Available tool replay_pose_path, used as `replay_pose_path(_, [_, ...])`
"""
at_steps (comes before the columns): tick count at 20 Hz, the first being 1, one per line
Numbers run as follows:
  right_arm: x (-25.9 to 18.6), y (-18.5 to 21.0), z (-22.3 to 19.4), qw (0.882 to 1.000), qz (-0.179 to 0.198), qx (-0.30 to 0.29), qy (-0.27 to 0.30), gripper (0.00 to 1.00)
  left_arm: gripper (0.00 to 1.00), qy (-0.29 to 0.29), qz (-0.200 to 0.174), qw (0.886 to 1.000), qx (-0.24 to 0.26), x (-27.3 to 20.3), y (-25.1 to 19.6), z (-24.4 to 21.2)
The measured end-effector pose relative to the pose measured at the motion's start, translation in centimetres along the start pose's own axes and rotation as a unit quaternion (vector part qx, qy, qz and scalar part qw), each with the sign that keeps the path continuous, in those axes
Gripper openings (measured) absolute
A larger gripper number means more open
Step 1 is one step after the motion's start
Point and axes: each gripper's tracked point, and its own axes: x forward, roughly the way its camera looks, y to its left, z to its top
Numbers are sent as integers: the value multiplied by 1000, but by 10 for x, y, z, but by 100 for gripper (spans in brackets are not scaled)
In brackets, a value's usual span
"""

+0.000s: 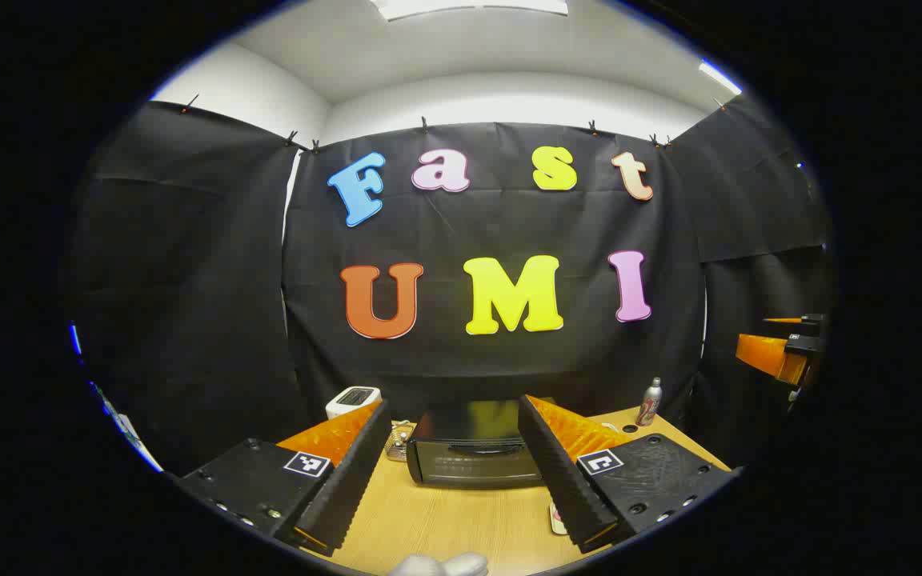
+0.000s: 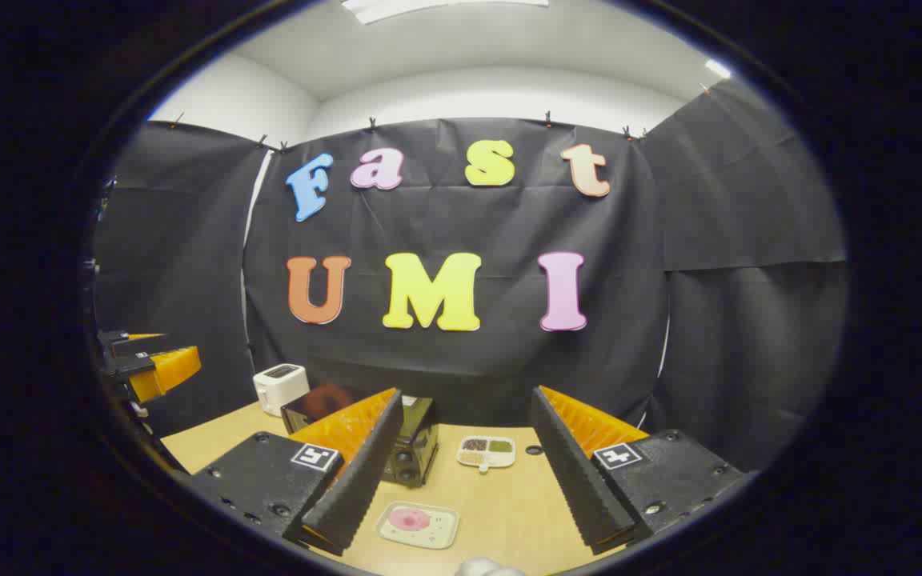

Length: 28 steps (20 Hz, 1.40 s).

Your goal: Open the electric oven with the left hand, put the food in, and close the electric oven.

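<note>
The left gripper (image 1: pixel 453 480) is held wide apart, aimed at the closed oven (image 1: pixel 473 456). The right gripper (image 2: pixel 465 472), also spread, waits above the food (image 2: pixel 417 524).

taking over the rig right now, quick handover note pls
Left claw: open, holding nothing, aimed at the black electric oven.
Right claw: open, holding nothing, above the wooden table.
Oven: door shut, mid-table.
Food: pink food on a pale rectangular plate, on the table in front of the right claw.
Done: nothing yet.
Left: open the oven with the left claw, load the food, close it.
</note>
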Motion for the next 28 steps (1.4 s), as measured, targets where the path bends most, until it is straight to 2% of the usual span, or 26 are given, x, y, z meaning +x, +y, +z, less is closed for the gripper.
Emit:
replay_pose_path(1, [0,1,0,1000,-1,-2,-1,97,96,0,0,1000,0,1,1,0])
replay_pose_path(3, [-1,1,0,1000,-3,-2,-2,100,96,-2,-3,1000,-1,5,0,0])
replay_pose_path(4, [-1,1,0,1000,-4,-1,-2,97,96,-1,-4,1000,1,7,1,-1])
replay_pose_path(7, [-2,3,3,1000,-7,0,-4,97,96,2,-11,1000,-1,12,-1,-6])
replay_pose_path(8, [-3,2,2,1000,-9,-2,-4,100,96,3,-13,1000,0,15,-3,-8])
replay_pose_path(10, [-4,0,4,1000,-13,-3,-4,96,96,5,-17,1000,2,22,-5,-11])
replay_pose_path(13, [-8,-4,7,1000,-19,-1,-6,97,96,2,-32,999,3,36,-15,-21])
replay_pose_path(14, [-9,-5,8,1000,-22,-1,-6,100,96,4,-37,999,4,43,-19,-27])
replay_pose_path(15, [-11,-7,10,1000,-25,-1,-6,97,96,8,-41,999,4,51,-22,-35])
replay_pose_path(17, [-12,-10,13,999,-31,-6,-5,100,96,16,-48,999,-2,68,-31,-53])
replay_pose_path(18, [-14,-12,14,999,-34,-9,-5,96,96,22,-52,998,-7,77,-35,-62])
replay_pose_path(19, [-15,-14,16,999,-38,-12,-7,100,96,28,-56,998,-11,86,-39,-73])
replay_pose_path(20, [-17,-15,17,999,-42,-14,-5,97,96,40,-56,998,-12,96,-41,-86])
replay_pose_path(21, [-18,-17,17,999,-46,-14,-4,100,96,43,-57,997,-11,107,-43,-94])
replay_pose_path(22, [-19,-20,16,999,-51,-15,-1,96,96,47,-56,997,-6,119,-46,-104])
replay_pose_path(23, [-20,-22,16,998,-55,-16,2,100,96,51,-57,997,-3,130,-48,-114])
replay_pose_path(28, [-26,-31,10,997,-76,-30,17,97,97,91,-57,994,8,184,-59,-170])
